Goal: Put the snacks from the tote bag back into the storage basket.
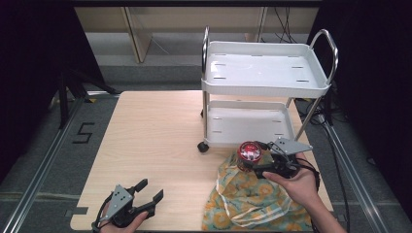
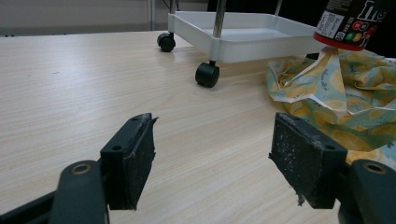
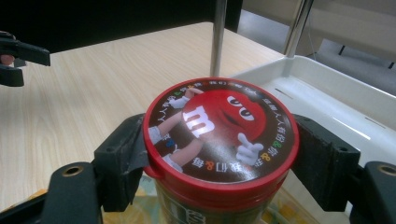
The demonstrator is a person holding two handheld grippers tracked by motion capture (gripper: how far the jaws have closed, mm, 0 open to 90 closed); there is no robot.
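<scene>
Round candy jar (image 3: 219,135) clamped in the right gripper (image 1: 260,162), lower right of the high view.

Held upright above a crumpled, lemon-printed cloth bag (image 1: 252,199) (soft, creased, yellow and green), just in front of the white plastic cart (image 1: 265,73) with chrome tubes and black castors. Glossy red lid pinched on both sides by matte black pads (image 3: 123,158), worn at the edges. Left gripper (image 1: 148,191) rested at lower left on pale wood-grain table (image 1: 155,131), jaws spread wide, holding nothing.
</scene>
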